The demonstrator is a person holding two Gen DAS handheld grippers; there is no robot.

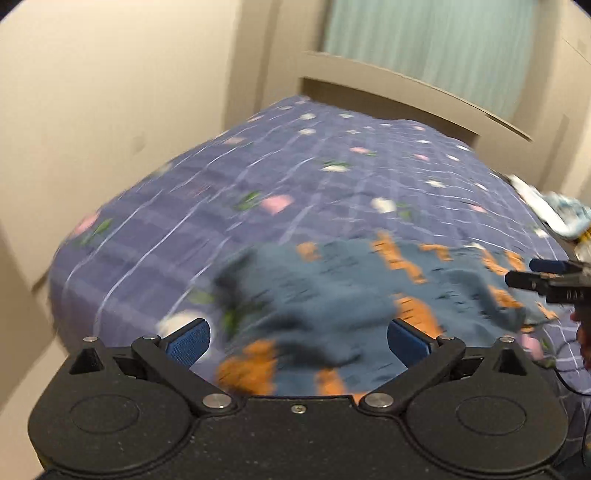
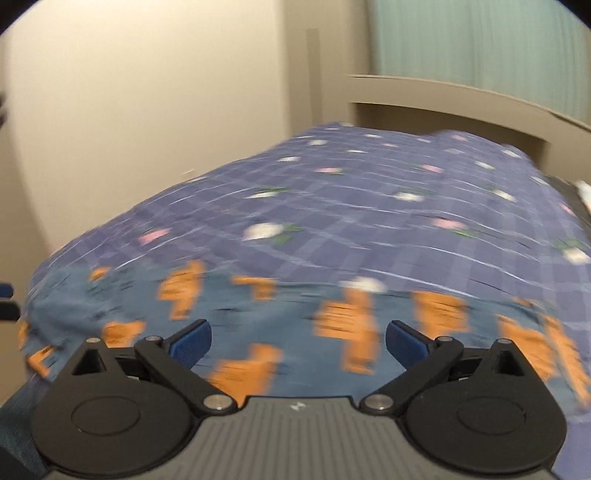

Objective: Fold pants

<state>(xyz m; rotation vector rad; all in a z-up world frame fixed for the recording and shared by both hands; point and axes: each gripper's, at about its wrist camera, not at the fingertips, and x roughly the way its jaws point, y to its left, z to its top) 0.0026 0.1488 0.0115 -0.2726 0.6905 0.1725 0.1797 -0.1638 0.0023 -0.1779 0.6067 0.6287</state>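
Note:
The pants [image 1: 332, 295] are blue with orange patches and lie rumpled on the near part of the bed; both views are blurred. My left gripper [image 1: 298, 338] is open and empty, just above their bunched left part. My right gripper [image 2: 298, 341] is open and empty over the pants [image 2: 295, 325], which spread across the near width of the bed in that view. The right gripper's fingers [image 1: 535, 275] show at the right edge of the left wrist view, over the pants' right end.
The bed has a purple checked cover [image 1: 295, 166] with pink and white flowers. A beige headboard [image 1: 406, 88] stands at the far end, beige walls to the left, a pale green curtain [image 1: 443, 33] behind. Light cloth [image 1: 554, 210] lies at the bed's right edge.

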